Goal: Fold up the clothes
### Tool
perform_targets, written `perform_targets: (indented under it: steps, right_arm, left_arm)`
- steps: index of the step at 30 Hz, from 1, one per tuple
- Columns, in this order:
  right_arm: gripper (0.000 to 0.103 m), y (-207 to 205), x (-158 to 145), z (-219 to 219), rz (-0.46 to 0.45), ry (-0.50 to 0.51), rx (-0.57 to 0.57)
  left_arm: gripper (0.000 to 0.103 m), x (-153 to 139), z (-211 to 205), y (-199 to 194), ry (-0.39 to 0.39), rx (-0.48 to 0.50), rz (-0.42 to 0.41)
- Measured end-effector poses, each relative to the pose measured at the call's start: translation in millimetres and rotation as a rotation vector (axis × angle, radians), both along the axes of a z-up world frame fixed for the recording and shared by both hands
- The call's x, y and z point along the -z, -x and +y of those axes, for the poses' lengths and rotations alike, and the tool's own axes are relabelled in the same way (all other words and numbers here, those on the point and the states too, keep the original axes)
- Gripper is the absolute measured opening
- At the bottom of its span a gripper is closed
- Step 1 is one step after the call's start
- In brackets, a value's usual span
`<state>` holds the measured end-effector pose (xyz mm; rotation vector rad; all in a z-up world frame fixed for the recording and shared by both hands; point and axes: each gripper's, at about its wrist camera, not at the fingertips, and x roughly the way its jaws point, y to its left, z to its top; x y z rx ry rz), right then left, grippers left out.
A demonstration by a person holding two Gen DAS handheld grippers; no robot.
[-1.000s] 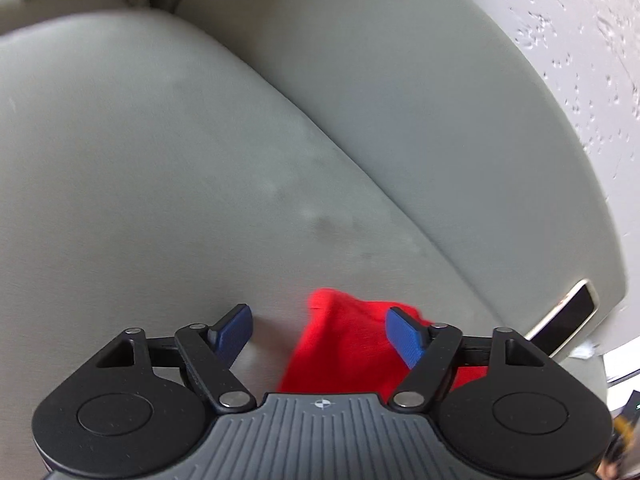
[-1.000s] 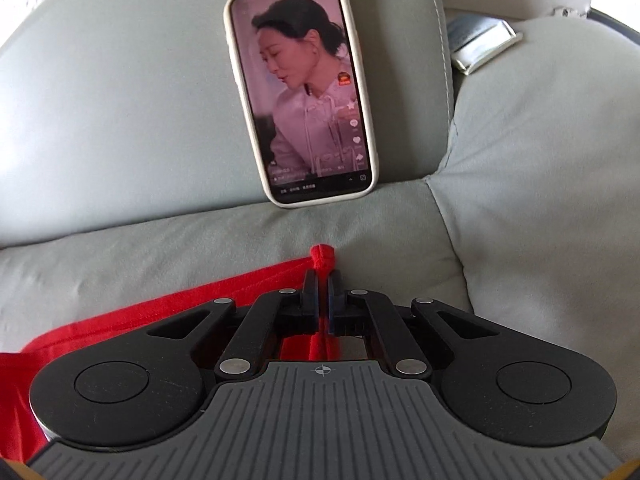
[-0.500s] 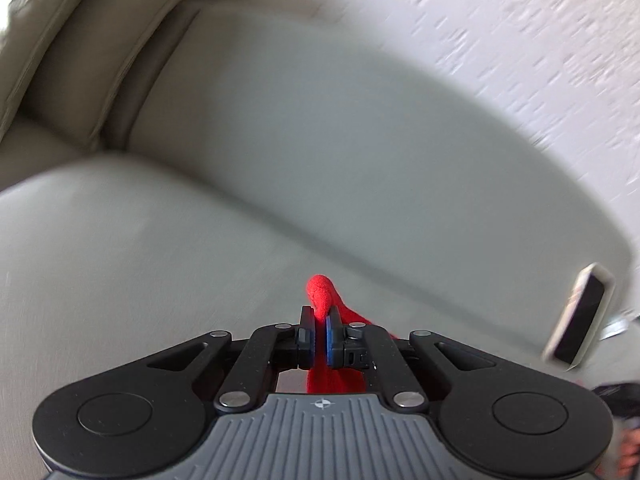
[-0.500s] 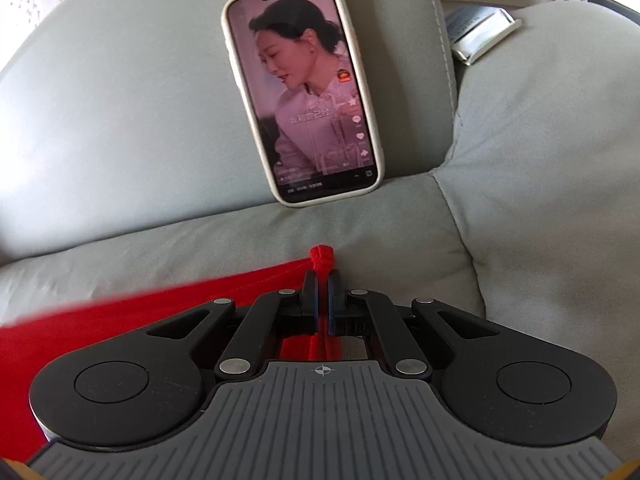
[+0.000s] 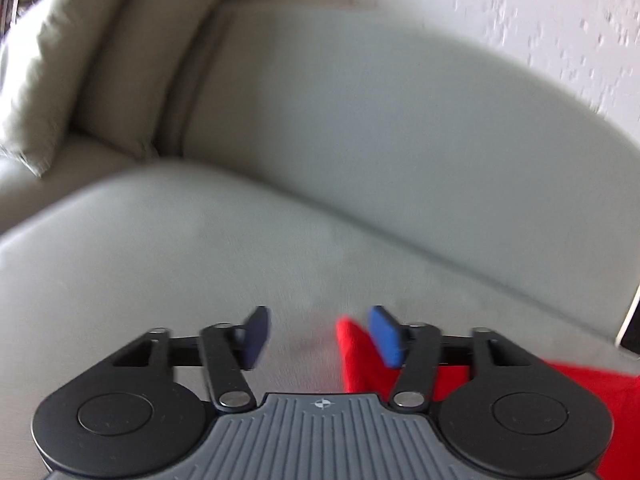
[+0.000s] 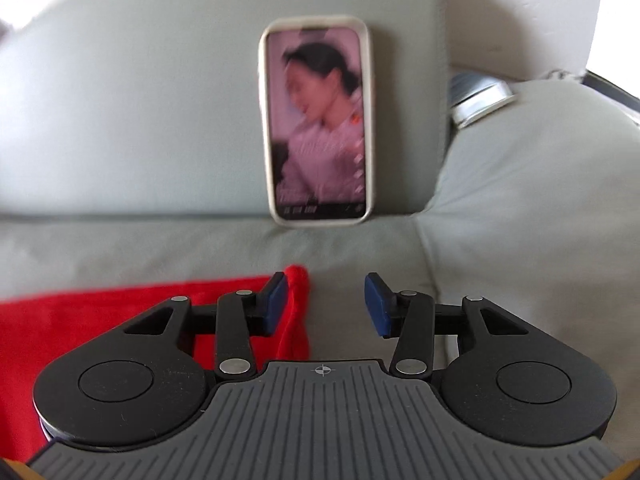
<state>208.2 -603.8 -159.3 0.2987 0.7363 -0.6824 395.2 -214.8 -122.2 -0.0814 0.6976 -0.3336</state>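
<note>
A grey sofa (image 5: 168, 272) fills both views, its seat cushion spreading ahead of each claw and its rounded backrest (image 5: 360, 128) rising beyond. Behind the backrest stands a white textured wall (image 5: 540, 12), in bright daylight. Far left of the left claw sits a pale beige cushion (image 5: 60, 68).

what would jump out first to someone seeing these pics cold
The red cloth on the grey sofa, a bunched corner beside each gripper's pad. Next, the lit phone propped against the backrest, straight ahead of the right gripper. Both it and the left gripper have jaws opening, gripping nothing.
</note>
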Motion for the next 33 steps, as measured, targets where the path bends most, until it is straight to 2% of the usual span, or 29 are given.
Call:
perform_targets:
  steps: [4, 7, 9, 10, 13, 14, 15, 17, 20, 21, 23, 25, 28, 29, 31, 33]
  right_arm:
    - [0.053, 25, -13, -6, -0.034, -0.117, -0.001]
    - [0.053, 40, -5, -14, -0.036, -0.306, -0.035]
    - [0.052, 50, 2, -15, -0.027, -0.357, -0.033]
    - [0.052, 56, 5, -16, -0.03, -0.38, -0.029]
    - [0.051, 75, 13, -18, -0.054, -0.489, -0.015]
    - [0.051, 81, 15, -19, -0.062, -0.523, -0.01]
    - [0.051, 87, 17, -18, -0.069, -0.545, -0.005]
    - [0.045, 96, 18, -18, -0.088, -0.575, 0.004]
    - [0.045, 104, 18, -16, -0.111, -0.593, 0.004]
    - [0.044, 102, 17, -14, -0.109, -0.572, -0.01]
    - [0.044, 97, 16, -9, -0.104, -0.533, -0.04]
    - [0.043, 89, 14, -3, -0.098, -0.503, -0.069]
    - [0.043, 80, 10, 3, -0.095, -0.468, -0.072]
    - [0.048, 82, 7, 4, -0.093, -0.455, -0.056]
    - [0.051, 89, 0, 7, -0.06, -0.429, -0.024]
    - [0.048, 96, -5, 11, -0.017, -0.405, -0.046]
  left_arm:
    - [0.079, -26, 15, 19, 0.019, 0.024, 0.081]
    - [0.079, -16, 31, 32, 0.013, 0.066, 0.206]
    - [0.076, -1, 50, 39, 0.025, 0.035, 0.28]
    - [0.075, 7, 61, 44, 0.042, 0.007, 0.319]
    - [0.072, 33, 90, 55, 0.212, -0.02, 0.45]
    - [0.072, 38, 93, 58, 0.251, -0.011, 0.472]
    - [0.072, 40, 91, 59, 0.254, 0.009, 0.474]
    - [0.072, 42, 82, 60, 0.223, 0.061, 0.462]
    - [0.072, 42, 66, 68, 0.177, 0.137, 0.449]
    - [0.069, 41, 59, 70, 0.151, 0.17, 0.436]
    - [0.049, 41, 51, 72, 0.108, 0.217, 0.418]
    - [0.002, 44, 45, 73, 0.08, 0.24, 0.414]
    - [0.003, 45, 45, 76, 0.047, 0.206, 0.384]
    - [0.003, 42, 46, 78, 0.033, 0.184, 0.365]
    - [0.003, 40, 50, 78, 0.032, 0.158, 0.357]
    - [0.003, 41, 48, 77, 0.019, 0.159, 0.362]
